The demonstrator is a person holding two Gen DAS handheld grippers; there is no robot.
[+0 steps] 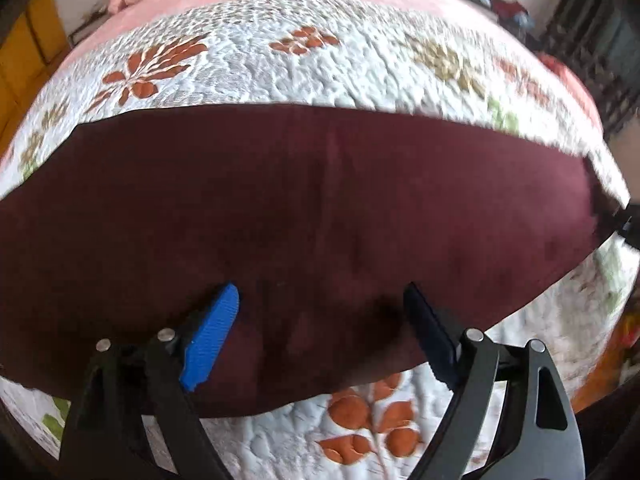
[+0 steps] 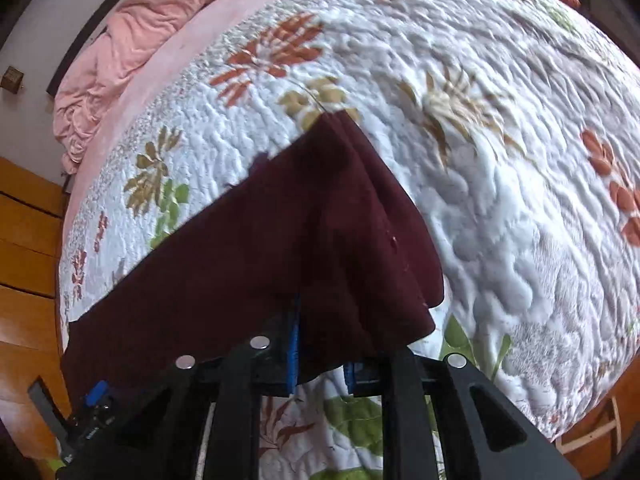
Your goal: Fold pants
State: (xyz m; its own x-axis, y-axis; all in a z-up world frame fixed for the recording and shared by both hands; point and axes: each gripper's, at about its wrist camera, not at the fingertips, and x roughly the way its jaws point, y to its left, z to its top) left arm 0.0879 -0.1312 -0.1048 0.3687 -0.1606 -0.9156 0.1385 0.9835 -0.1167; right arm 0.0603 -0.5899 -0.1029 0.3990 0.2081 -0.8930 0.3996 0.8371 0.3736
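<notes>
While the maroon pants (image 1: pixel 300 200) lie spread across the floral quilt (image 1: pixel 360 64) on the bed, ready for a fold, the right tool (image 2: pixel 320 356) pinches their bunched end at six o'clock, lifting it. The left tool (image 1: pixel 320 332) hangs wide open above the near hem, holding nothing.

Left gripper (image 1: pixel 320 304) angled steeply downward, jaws spread wide, blue-ribbed pads (image 1: pixel 210 338) well apart and closed on nothing, nothing pinched between them; right gripper (image 2: pixel 322 346) likewise pitched steeply down, jaws drawn close together and clamped on a lifted fold of cloth, blue pad edges just visible on either side of it; black linkage arms intact on both units
</notes>
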